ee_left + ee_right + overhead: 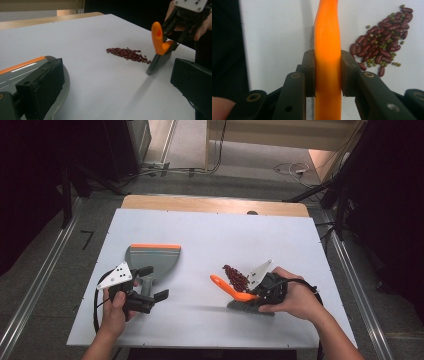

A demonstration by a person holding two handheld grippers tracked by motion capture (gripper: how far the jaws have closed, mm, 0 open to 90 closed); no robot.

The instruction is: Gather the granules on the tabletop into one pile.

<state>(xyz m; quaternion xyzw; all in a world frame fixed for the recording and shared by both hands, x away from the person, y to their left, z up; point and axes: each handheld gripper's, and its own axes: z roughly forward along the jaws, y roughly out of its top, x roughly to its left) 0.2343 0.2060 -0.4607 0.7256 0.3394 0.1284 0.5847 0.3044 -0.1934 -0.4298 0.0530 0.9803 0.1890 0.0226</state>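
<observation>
Clearly the right tongs (327,72) clamp the orange-handled brush (160,47) just beside the beans (236,277), while the left tongs (150,285) gape wide over the dustpan (152,260) handle, unclamped and well apart across the surface (210,235), so a hasty sweep may scatter beans short of it.

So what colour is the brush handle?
Bright orange plastic brush handle, clearest in the right gripper view.

brush (327,50) bristles hidden behind handle

beans (128,54) mid-table | brush (160,50) beside them | dustpan (22,68) near left
</observation>
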